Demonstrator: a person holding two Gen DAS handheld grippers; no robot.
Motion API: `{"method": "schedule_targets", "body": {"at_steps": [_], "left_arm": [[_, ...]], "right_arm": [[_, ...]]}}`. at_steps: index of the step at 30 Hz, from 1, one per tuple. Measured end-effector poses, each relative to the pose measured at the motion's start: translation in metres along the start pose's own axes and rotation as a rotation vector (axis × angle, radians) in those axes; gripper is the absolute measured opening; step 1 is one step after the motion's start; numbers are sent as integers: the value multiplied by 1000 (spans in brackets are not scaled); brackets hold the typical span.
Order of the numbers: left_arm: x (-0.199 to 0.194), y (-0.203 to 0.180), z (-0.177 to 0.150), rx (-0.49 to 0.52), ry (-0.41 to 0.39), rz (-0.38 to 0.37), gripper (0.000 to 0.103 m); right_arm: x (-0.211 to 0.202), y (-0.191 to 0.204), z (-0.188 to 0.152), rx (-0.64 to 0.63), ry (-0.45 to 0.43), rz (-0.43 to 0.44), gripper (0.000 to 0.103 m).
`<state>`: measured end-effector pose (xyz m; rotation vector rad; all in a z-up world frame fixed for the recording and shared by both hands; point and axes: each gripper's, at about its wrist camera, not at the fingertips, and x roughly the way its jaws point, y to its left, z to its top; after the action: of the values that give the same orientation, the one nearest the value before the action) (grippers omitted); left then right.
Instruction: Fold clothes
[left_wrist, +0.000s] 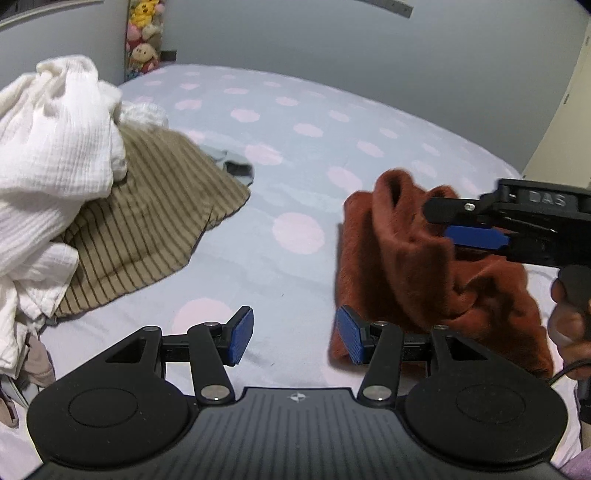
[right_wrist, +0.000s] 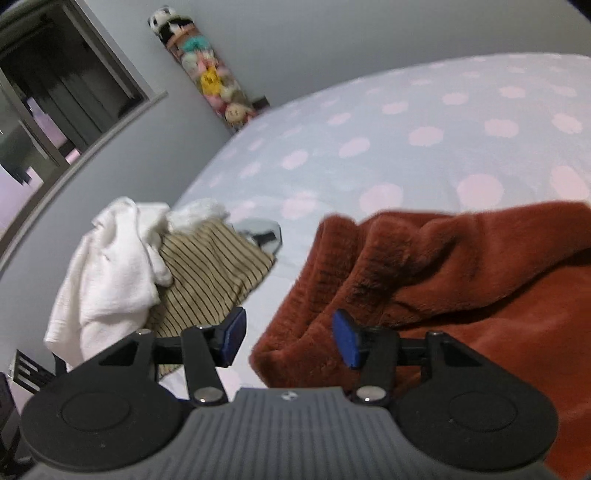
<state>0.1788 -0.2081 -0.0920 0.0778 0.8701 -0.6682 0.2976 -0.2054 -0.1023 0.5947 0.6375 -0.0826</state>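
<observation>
A rust-brown fleece garment (left_wrist: 406, 266) (right_wrist: 461, 266) lies bunched in folds on the dotted bedsheet (left_wrist: 295, 122). In the left wrist view my left gripper (left_wrist: 295, 336) is open just above the sheet. Its right pad sits at the fleece's near left corner, and nothing is between the pads. My right gripper (left_wrist: 461, 225) reaches in from the right over the top of the fleece, with a hand (left_wrist: 569, 317) on its handle. In the right wrist view my right gripper (right_wrist: 289, 339) is open, and the fleece's left edge lies below the gap without being pinched.
A heap of clothes lies at the left of the bed: a white crinkled garment (left_wrist: 55, 147) (right_wrist: 110, 269) on a tan striped one (left_wrist: 155, 221) (right_wrist: 214, 269), with a small grey piece (left_wrist: 236, 166) behind. Plush toys (left_wrist: 142, 37) hang in the far corner by the grey wall.
</observation>
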Motion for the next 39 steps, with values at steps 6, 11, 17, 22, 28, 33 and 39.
{"method": "schedule_targets", "body": {"at_steps": [6,11,17,22,28,33,39], "left_arm": [[-14,-31,17,99,-68,-74,50],[-1,-74,33,240,-91,-104,53],[35,-115,47,356,-76,-115,53],[70,-139,56,468,-70,-127,53],[111,-155,68,562,-48,-166,51],[114,-146,79,478,-31,-254,23],[82,-123,104,301,-68,-270,5]], "right_arm": [[-55,-21,-15,-17,-88,-122,58],[-84,-55,-38,-17,-88,-237,58],[-96,-84,-51,-41,-82,-297,58],[-88,-91,-53,-104,-74,-308,58],[-73,-107,-61,-74,-29,-275,58],[-71,-111,-71,-94,-14,-282,58],[-81,-108,-67,-106,-22,-268,58]]}}
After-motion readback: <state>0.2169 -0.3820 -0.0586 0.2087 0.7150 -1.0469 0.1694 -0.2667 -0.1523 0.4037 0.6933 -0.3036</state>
